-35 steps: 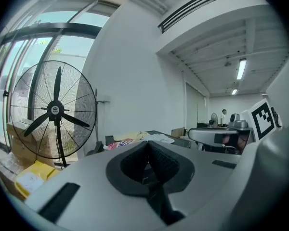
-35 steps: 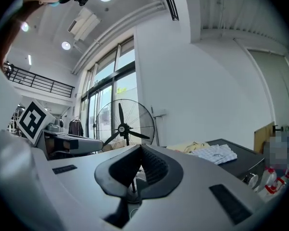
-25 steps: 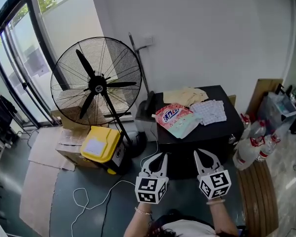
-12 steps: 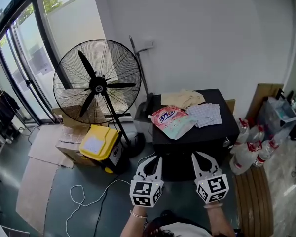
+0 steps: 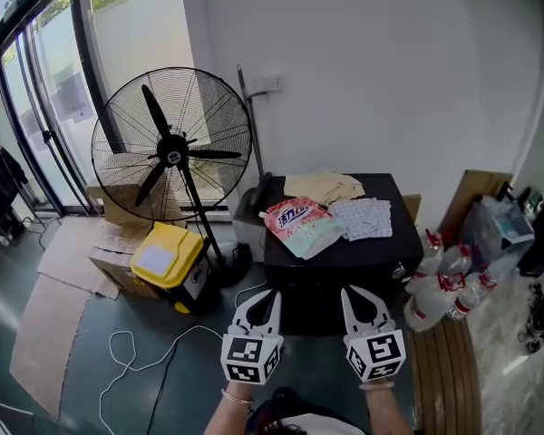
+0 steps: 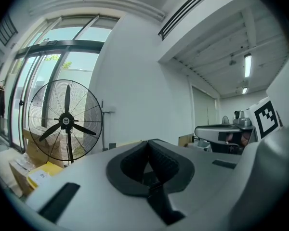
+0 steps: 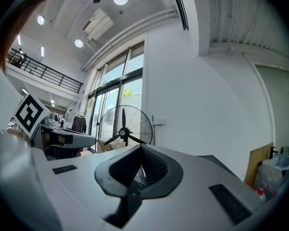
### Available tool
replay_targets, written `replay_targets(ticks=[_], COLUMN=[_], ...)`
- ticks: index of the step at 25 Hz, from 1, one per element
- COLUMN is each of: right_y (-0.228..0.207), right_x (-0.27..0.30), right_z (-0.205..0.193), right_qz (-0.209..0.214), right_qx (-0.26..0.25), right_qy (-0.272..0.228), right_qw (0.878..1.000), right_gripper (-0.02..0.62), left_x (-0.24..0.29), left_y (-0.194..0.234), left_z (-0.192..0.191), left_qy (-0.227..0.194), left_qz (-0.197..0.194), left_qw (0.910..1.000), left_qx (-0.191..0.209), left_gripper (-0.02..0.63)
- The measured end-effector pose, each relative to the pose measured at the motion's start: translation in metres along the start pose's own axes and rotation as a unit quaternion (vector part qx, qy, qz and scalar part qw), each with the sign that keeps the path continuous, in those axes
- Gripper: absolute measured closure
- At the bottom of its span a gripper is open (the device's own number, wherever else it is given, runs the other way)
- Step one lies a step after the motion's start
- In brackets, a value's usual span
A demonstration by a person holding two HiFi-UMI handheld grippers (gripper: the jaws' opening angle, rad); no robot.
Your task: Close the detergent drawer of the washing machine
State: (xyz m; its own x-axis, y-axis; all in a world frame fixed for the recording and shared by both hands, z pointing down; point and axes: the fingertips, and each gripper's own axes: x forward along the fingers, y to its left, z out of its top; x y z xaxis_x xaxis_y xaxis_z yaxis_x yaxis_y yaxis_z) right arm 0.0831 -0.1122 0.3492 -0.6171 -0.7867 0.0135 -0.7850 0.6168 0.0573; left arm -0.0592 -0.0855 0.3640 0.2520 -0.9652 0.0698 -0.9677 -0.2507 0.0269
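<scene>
The left hand-held gripper (image 5: pixel 276 292) and the right hand-held gripper (image 5: pixel 345 290) are held side by side at the near edge of the head view, both pointing level toward the far wall. In the left gripper view, the left hand-held gripper (image 6: pixel 147 142) has its jaws closed together, pads meeting, with nothing between them. The right hand-held gripper (image 7: pixel 140 147) is in the same condition in the right gripper view: jaws together, nothing gripped.

Just beyond both grippers a black box-shaped unit stands against the far white wall; this is probably the washing machine (image 5: pixel 385 247). Its front face lies in shadow in the head view, so the detergent drawer cannot be made out. Neither gripper touches the unit.

Items on top of the unit:
- a pink and pale green detergent bag (image 5: pixel 299 225), near the left front corner;
- a beige cloth (image 5: pixel 322 187), at the far edge;
- a checked cloth (image 5: pixel 363 217), right of the bag and touching it.

To the left of the unit stands a large black pedestal fan (image 5: pixel 172 143). Near its base a yellow-lidded box (image 5: pixel 168 261) rests on flattened cardboard (image 5: pixel 50 306). A white cable (image 5: pixel 145 361) lies looped on the floor. To the right of the unit lie several clear plastic bottles (image 5: pixel 440 279).
</scene>
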Motion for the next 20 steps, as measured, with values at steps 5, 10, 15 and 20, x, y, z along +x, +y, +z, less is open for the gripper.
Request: replay_targets(ticks=[5, 10, 15, 20], right_y=[0.002, -0.002, 0.000, 0.000], right_x=[-0.002, -0.001, 0.003, 0.013], right_z=[0.000, -0.004, -0.011, -0.017], right_qz=[0.000, -0.006, -0.012, -0.015], right_qx=[0.005, 0.012, 0.021, 0.025], right_qy=[-0.005, -0.005, -0.001, 0.003], right_qw=[1.000, 1.000, 1.000, 1.000], right_gripper=[0.568, 0.569, 0.568, 0.568], left_x=[0.000, 0.004, 0.006, 0.010], left_y=[0.001, -0.003, -0.004, 0.004], left_z=[-0.001, -0.003, -0.008, -0.008], left_qy=[0.001, 0.006, 0.014, 0.011], left_qz=[0.000, -0.008, -0.018, -0.018], left_qw=[1.0000, 0.9999, 0.9997, 0.9998], left_qx=[-0.007, -0.007, -0.006, -0.005], left_gripper=[0.588, 0.588, 0.588, 0.588])
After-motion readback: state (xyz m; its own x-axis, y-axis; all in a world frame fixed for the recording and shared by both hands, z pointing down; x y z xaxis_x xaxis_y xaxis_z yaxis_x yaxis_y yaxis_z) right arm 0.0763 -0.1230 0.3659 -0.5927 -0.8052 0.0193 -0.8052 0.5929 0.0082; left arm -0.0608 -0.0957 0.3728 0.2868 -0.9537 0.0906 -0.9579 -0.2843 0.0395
